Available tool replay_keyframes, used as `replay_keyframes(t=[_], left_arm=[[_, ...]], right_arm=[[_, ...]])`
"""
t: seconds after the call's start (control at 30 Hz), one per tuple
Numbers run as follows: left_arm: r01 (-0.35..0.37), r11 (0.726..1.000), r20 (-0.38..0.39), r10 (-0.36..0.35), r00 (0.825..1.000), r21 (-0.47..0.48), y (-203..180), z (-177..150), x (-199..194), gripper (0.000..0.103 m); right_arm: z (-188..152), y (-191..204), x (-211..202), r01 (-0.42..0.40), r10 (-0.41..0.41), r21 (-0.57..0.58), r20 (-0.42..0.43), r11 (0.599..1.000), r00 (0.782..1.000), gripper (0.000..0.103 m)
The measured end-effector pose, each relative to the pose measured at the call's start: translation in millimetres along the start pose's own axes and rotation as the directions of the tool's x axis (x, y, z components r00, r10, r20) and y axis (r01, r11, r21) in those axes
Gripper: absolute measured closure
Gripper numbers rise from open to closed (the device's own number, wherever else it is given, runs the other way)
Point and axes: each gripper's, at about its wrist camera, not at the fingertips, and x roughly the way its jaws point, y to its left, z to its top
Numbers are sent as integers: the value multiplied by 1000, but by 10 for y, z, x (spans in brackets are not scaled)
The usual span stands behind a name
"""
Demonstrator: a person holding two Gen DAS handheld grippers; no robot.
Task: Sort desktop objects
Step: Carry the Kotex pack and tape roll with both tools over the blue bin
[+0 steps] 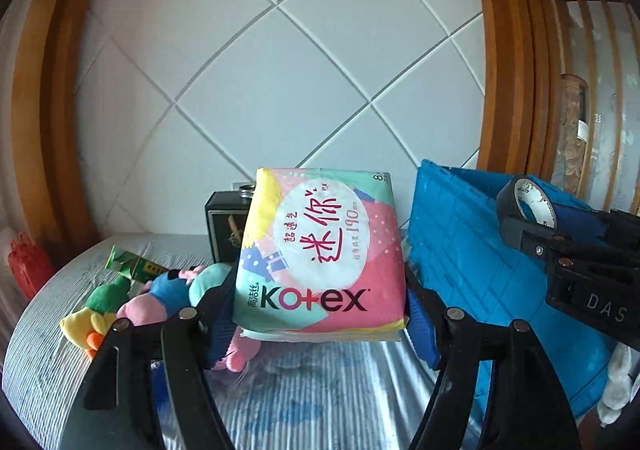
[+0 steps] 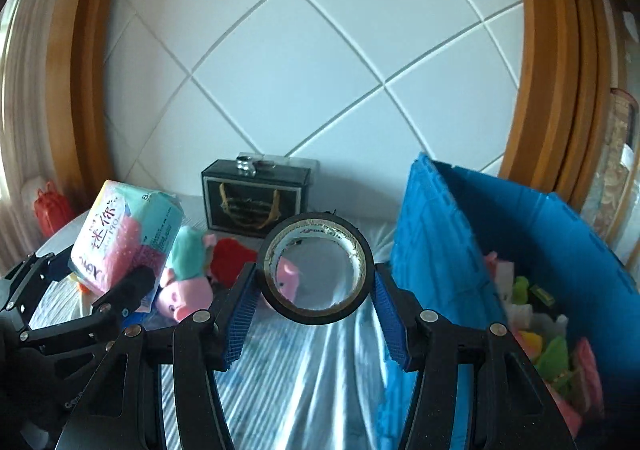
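Note:
My left gripper (image 1: 320, 314) is shut on a pink and teal Kotex pad pack (image 1: 320, 250), held upright above the striped cloth; it also shows in the right wrist view (image 2: 124, 234). My right gripper (image 2: 316, 310) is shut on a black tape roll (image 2: 316, 270), held just left of the blue bin (image 2: 460, 250); the roll also shows in the left wrist view (image 1: 528, 202). The blue bin (image 1: 472, 258) holds several colourful items (image 2: 548, 346).
Plush toys lie on the cloth: a pink pig (image 2: 188, 290), a red one (image 2: 232, 258), and a yellow and green one (image 1: 96, 314). A green packet (image 1: 132, 262) lies behind. A black gift box (image 2: 256, 198) stands against the tiled wall. A red bag (image 2: 50, 206) sits far left.

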Motion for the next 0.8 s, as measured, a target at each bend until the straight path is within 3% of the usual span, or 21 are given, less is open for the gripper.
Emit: replay_keyframes(t=[0.23, 0.4, 0.57, 0.67, 0.8], left_arm=[[117, 991, 42, -120, 992, 62, -780, 405, -68, 32], [231, 969, -37, -228, 973, 92, -1368, 681, 87, 32], [284, 948, -122, -268, 956, 142, -2035, 911, 254, 32], [322, 938, -229, -287, 930, 132, -2444, 942, 465, 32], [329, 935, -373, -260, 891, 134, -2901, 839, 888, 32]], right_arm=[[303, -716, -501, 133, -134, 21, 91, 991, 987, 47], [422, -1403, -597, 193, -198, 51, 98, 980, 975, 47], [379, -2131, -455, 216, -217, 73, 8, 974, 976, 47], [263, -2532, -313, 221, -213, 81, -91, 972, 973, 47], [45, -2974, 2, 202, -178, 84, -236, 976, 955, 47]])
